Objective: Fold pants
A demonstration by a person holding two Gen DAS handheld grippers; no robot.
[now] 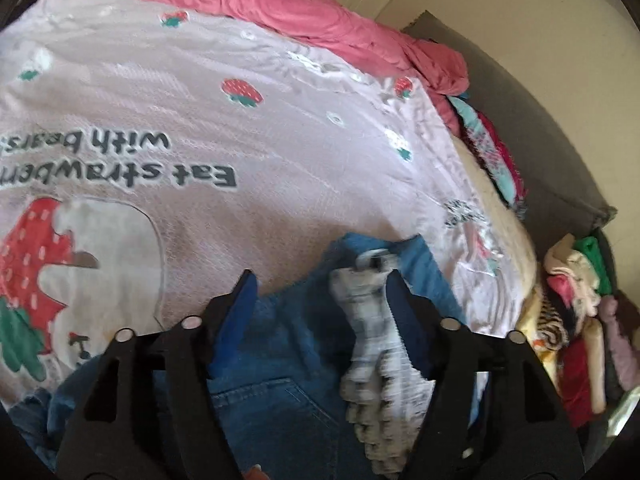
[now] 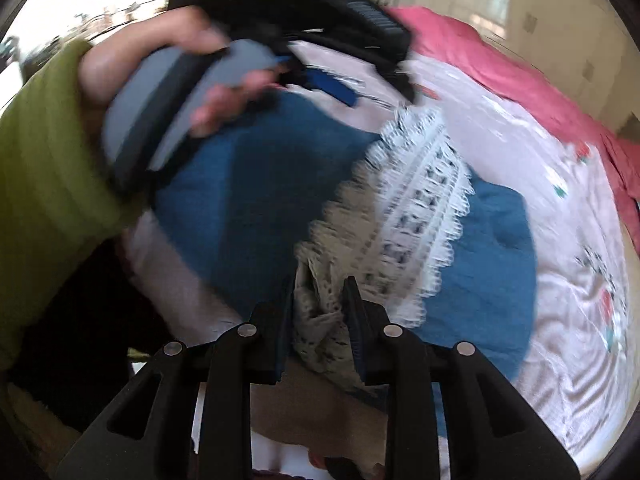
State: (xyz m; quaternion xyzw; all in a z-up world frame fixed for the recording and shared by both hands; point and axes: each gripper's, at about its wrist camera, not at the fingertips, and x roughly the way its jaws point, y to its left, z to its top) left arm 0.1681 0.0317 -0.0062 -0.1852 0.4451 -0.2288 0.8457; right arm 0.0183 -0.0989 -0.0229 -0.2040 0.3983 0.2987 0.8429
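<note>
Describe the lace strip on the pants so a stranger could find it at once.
Start at the pale strawberry-print bedspread. On it lie blue denim pants, and the white lace strip runs across them into the right gripper. It alone is white and scalloped.

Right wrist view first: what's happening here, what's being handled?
A person with a handheld claw in each hand is working on blue denim pants with a white lace strip, spread on a strawberry-print bed cover. The right claw is shut on the lace end. The left claw is open over the denim, with the lace running between its fingers. No fold is visible yet; both views are blurred.
</note>
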